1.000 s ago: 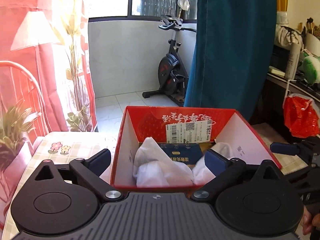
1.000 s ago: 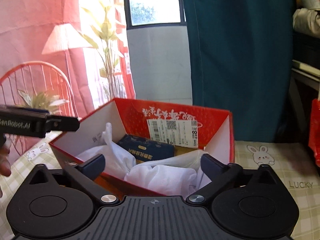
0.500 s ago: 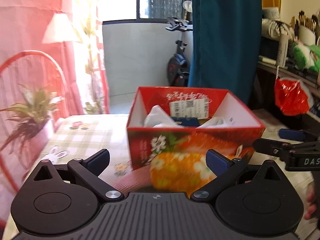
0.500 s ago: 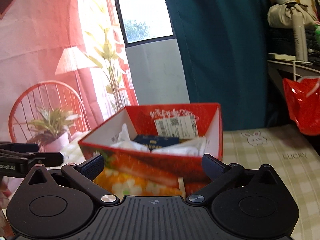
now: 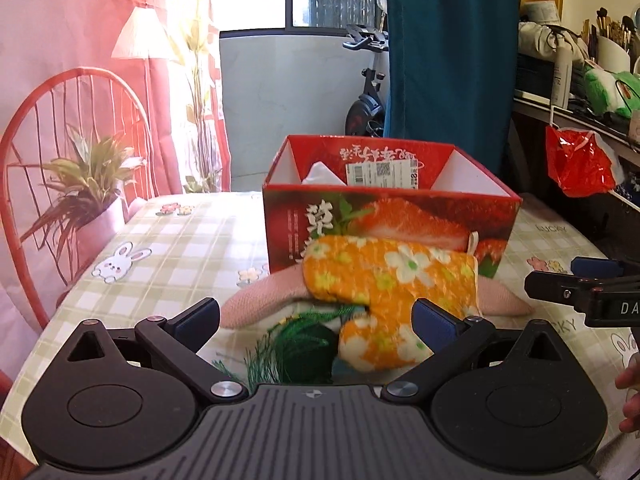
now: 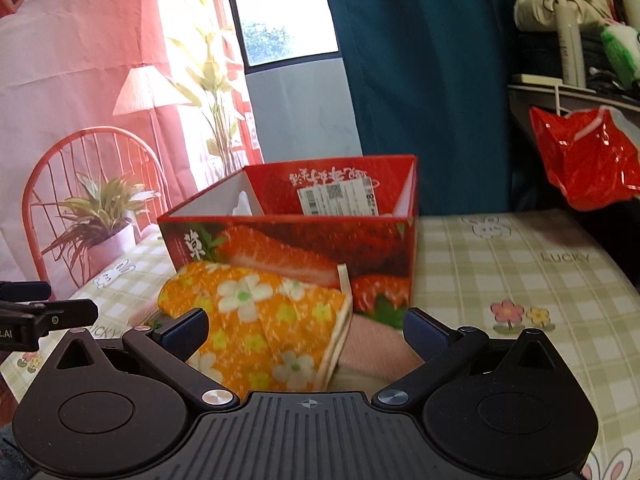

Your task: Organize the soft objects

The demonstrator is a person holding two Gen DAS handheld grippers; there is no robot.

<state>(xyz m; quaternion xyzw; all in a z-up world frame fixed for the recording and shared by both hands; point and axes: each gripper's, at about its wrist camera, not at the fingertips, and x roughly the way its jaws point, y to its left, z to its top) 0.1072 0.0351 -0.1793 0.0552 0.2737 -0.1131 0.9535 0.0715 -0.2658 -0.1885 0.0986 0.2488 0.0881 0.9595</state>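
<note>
A checked tablecloth (image 5: 180,240) with rabbit prints fills the lower frame, a red strawberry carton (image 5: 390,216) at centre with white cloth (image 5: 320,172) showing inside. Just in front of it lies an orange floral oven mitt (image 5: 384,280) over a pink knitted piece (image 5: 256,300), green tassel (image 5: 304,340) at its near end. Best, I judge, to pinch the mitt's thick middle and lift clear of the carton wall. The left gripper (image 5: 316,316) and right gripper (image 6: 306,326) both gape wide, holding nothing, the mitt between their fingers.
</note>
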